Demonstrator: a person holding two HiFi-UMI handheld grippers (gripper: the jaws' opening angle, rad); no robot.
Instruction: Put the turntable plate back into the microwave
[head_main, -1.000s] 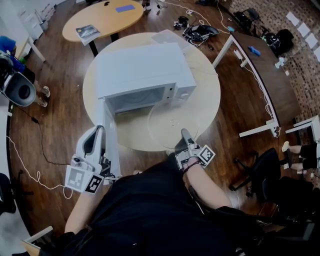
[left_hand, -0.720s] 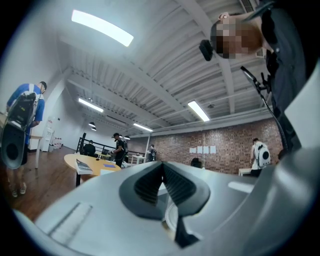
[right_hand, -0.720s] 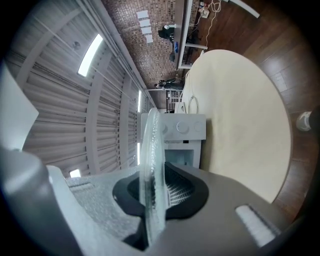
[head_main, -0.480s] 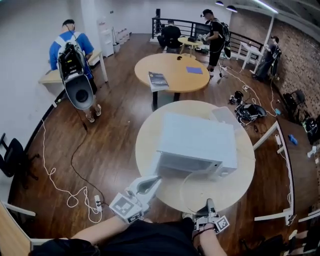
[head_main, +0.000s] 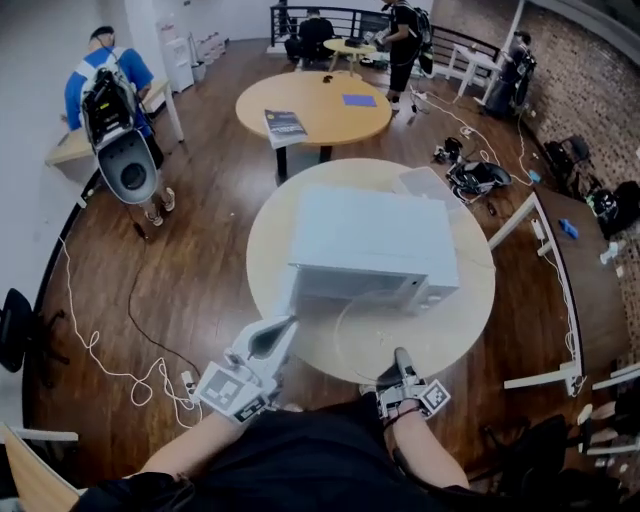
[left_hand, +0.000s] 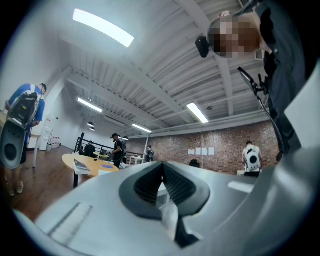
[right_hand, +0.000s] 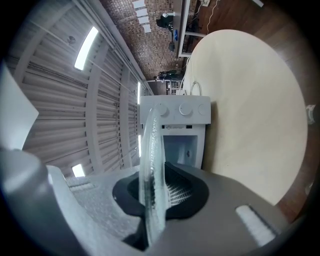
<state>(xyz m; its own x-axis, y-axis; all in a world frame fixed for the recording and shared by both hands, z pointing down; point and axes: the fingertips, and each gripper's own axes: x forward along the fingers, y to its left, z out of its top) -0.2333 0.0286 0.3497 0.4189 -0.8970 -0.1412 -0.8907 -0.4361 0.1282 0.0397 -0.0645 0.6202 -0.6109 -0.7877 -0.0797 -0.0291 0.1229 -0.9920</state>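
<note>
- Left gripper (head_main: 280, 328): the left forearm reaches forward from the lower left. The tool lies about level and is aimed at the front left corner of the microwave (head_main: 370, 240). In the left gripper view its jaws (left_hand: 161, 167) are closed tip to tip on nothing. It would do best to stay clear of the opening while the plate goes in.
- Microwave: the white oven sits on the round table (head_main: 270, 250) with its front towards the person. The right gripper view shows the control knobs and the open cavity (right_hand: 182, 150), so the way in looks free.
- Turntable plate (head_main: 375, 330): the clear glass disc hangs roughly level above the table, just in front of the oven and not yet inside it.
- Right gripper (head_main: 402, 360): the right arm is tucked close to the body, wrist forward and tool level. It is rolled onto its side, so one jaw sits above the plate and the other below. In the right gripper view the jaws (right_hand: 152, 175) are clenched on the near rim of the plate (right_hand: 150, 165), which appears edge-on.
- The step in hand is probably the feed into the cavity. A rim-only grip leaves most of the glass hanging free, so a slow, flat push seems wise. The far edge should go in first, and the jaws should let go only once the plate is centred and seated on the oven floor.
</note>
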